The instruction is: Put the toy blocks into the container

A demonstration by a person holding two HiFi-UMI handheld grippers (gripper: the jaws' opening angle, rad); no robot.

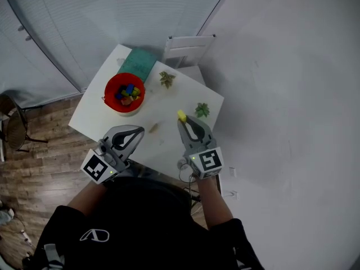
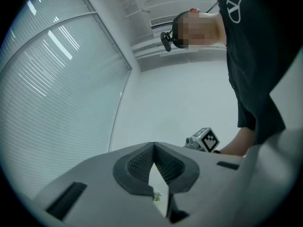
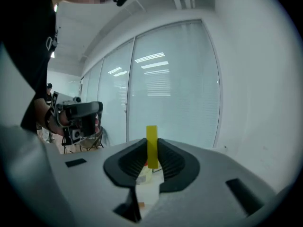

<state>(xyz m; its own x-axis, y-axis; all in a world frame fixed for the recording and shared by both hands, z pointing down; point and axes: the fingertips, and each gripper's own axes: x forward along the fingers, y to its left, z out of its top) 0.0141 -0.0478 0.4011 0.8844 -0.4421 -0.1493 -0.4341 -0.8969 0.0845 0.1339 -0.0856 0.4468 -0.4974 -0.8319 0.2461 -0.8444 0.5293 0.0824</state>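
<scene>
One yellow block [image 1: 181,116], one red container [image 1: 107,91]

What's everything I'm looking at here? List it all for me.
table: one, white, centre of the head view
container: one, red, on the table's far left part
toy blocks: several, mixed colours, inside the container
yellow block: one, yellow, between the right gripper's jaws
flat box: one, teal, table's far edge
leaf-shaped pieces: two, green, on the table
chair: one, white, beyond the table
left gripper: one, grey, jaws together, empty
right gripper: one, grey, shut on the yellow block
</scene>
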